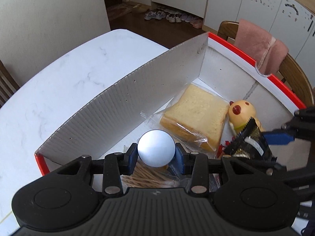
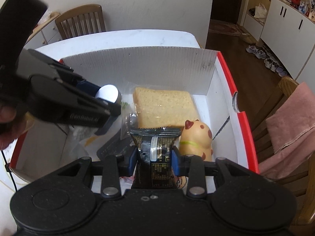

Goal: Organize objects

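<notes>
1. The left gripper [image 1: 156, 154] reaches over the near end of the cardboard box [image 1: 110, 102], its blue pads clamped on either side of a round white-topped container [image 1: 156, 150], which it holds above the box floor. From the right wrist view the same gripper comes in from the left, tilted downward, with the container's pale disc facing up.
2. The right gripper [image 2: 154, 158] is level and points into the box; its blue pads pinch a black foil snack packet [image 2: 155, 147], crinkled and glossy, with a serrated top edge and a pale label strip.
3. Beneath the left gripper lies a bundle of thin wooden sticks [image 1: 145, 177] in clear wrap.
4. Just right of the packet stands a smooth, rounded tan toy figure [image 2: 198, 139] with dark red spots and a green collar, near the box's right wall.
5. Farther in, a square slice of bread [image 2: 163, 108] in a clear plastic bag lies flat on the box floor, its crumb porous and pale yellow.
6. The box is white corrugated card inside, ribbed along its walls, red outside.
7. It rests on a white marbled table [image 1: 59, 82]; wooden chairs [image 2: 82, 19] stand beyond, and a pink towel [image 1: 259, 47] is draped over one of them.
</notes>
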A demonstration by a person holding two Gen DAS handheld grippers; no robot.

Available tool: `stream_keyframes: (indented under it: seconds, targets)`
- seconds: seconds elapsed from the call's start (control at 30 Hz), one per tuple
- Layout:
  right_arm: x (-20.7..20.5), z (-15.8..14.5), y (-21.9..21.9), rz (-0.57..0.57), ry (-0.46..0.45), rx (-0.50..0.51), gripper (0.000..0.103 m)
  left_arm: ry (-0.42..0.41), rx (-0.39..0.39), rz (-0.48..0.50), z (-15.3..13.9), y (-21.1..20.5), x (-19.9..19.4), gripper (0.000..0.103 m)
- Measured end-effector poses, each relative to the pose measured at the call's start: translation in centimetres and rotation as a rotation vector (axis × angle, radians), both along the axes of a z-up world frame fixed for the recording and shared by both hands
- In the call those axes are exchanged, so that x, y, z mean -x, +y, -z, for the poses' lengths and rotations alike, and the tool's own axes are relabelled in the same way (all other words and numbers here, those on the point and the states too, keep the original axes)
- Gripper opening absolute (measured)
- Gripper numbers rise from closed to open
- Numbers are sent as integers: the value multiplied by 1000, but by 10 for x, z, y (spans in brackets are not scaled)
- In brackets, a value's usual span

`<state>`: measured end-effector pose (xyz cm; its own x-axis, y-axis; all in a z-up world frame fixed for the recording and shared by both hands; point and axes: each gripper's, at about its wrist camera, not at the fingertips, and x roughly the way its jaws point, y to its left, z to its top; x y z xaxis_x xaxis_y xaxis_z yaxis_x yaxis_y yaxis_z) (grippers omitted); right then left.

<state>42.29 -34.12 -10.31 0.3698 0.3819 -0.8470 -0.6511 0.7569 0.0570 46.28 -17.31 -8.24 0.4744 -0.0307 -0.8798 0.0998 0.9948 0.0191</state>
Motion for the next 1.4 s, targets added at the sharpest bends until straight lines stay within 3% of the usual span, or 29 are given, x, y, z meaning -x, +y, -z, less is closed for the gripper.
stream_keyframes:
  seconds: [0.23,0.3,0.4,0.7,1.1,1.4]
  targets:
    - [3,-2,-4,10,-16,-1,43,6,4,-2,1,-1,-3,40]
    - [4,-3,-6,12,-17,-5,47,0,-2,-4,0,-1,-1,50]
    - [5,-6,-7,12,-25,-6,49,-17,-5,1,-2,-1,2,56]
    - [11,-22,-15,27,-42,-39,54,-79,57,-35,-19,8,25,56]
    - [31,-54,-23,47,-91,-125,57,-219,142,-28,-64,11,81,56]
    - [62,-74,-24,27,-189,-162,62,-335,140,-43,-91,13,128,56]
